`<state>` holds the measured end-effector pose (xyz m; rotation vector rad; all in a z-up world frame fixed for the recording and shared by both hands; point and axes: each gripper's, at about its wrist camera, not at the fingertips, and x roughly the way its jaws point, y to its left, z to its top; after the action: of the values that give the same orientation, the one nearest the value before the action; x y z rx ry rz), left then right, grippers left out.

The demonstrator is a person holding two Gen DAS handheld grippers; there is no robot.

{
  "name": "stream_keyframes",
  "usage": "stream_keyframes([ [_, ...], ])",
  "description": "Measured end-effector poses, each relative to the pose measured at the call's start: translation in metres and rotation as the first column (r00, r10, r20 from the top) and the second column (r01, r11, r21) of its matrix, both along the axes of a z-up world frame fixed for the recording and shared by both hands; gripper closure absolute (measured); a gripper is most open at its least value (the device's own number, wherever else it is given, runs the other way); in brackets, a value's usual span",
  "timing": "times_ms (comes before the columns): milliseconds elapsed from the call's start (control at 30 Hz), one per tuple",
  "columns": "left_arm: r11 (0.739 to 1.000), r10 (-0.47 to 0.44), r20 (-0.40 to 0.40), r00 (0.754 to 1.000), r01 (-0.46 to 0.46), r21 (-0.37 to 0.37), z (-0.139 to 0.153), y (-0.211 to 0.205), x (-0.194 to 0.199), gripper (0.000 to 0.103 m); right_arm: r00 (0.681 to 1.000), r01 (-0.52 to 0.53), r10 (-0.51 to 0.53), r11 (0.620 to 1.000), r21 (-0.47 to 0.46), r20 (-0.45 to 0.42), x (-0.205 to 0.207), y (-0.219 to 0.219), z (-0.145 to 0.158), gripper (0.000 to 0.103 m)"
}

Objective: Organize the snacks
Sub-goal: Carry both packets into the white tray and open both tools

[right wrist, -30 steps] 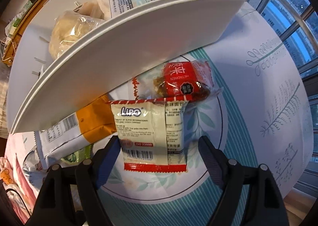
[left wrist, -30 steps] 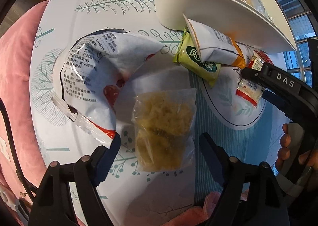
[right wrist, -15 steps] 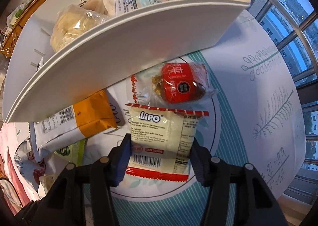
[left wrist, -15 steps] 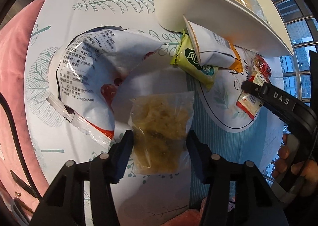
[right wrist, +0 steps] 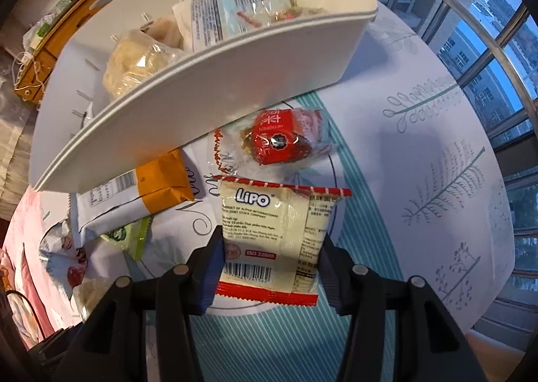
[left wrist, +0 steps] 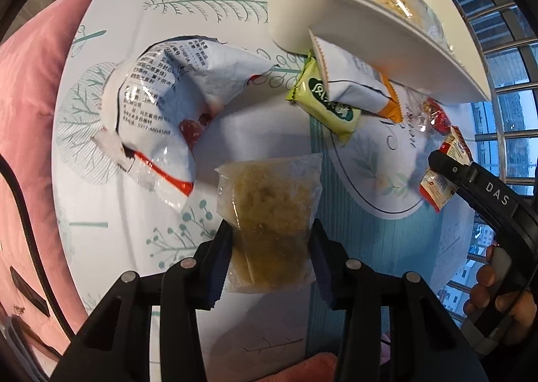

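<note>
My left gripper (left wrist: 270, 247) is shut on a clear bag of yellow crumbly snack (left wrist: 272, 210) and holds it above the tablecloth. My right gripper (right wrist: 270, 254) is shut on a cream and red Lipo packet (right wrist: 275, 234); that gripper also shows at the right of the left wrist view (left wrist: 470, 180). A white bin (right wrist: 201, 106) stands behind, with several snacks inside. It also shows in the left wrist view (left wrist: 370, 29).
A red-wrapped snack (right wrist: 279, 143) lies in front of the bin. An orange and white packet (right wrist: 134, 200) and a green packet (left wrist: 322, 103) lie by the bin's wall. A large white torn bag (left wrist: 161, 103) lies left. A pink cushion (left wrist: 23, 146) borders the table.
Both grippers have closed from open onto their packets and lifted them a little. The left holds the clear bag, the right the Lipo packet.
</note>
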<state>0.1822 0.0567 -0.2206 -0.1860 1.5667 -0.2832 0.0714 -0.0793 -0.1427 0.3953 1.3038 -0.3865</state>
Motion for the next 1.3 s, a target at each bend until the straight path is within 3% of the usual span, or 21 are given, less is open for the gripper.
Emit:
stream_keyframes([
  [400,0.995,0.095,0.048,0.994,-0.094,-0.02,0.061,0.01,-0.014,0.06,0.987,-0.13,0.132,0.991,-0.03,0.093,0.005,-0.024,0.046,0.052],
  [867,0.993,0.113,0.162,0.98,-0.116,0.009,0.133,-0.012,0.021,0.06,0.949,-0.221,0.236,0.971,-0.092,0.21,0.011,-0.076,0.116,0.052],
  [1133,0.99,0.141,0.242,0.96,-0.141,-0.016,0.155,-0.034,0.061,0.06,0.927,-0.263,0.281,0.959,-0.102,0.248,0.03,-0.091,0.125,0.052],
  [1300,0.986,0.169,0.254,0.952,-0.165,-0.035,0.153,-0.046,0.085,0.06,0.91,-0.296,0.305,0.952,-0.073,0.28,0.04,-0.096,0.12,0.052],
])
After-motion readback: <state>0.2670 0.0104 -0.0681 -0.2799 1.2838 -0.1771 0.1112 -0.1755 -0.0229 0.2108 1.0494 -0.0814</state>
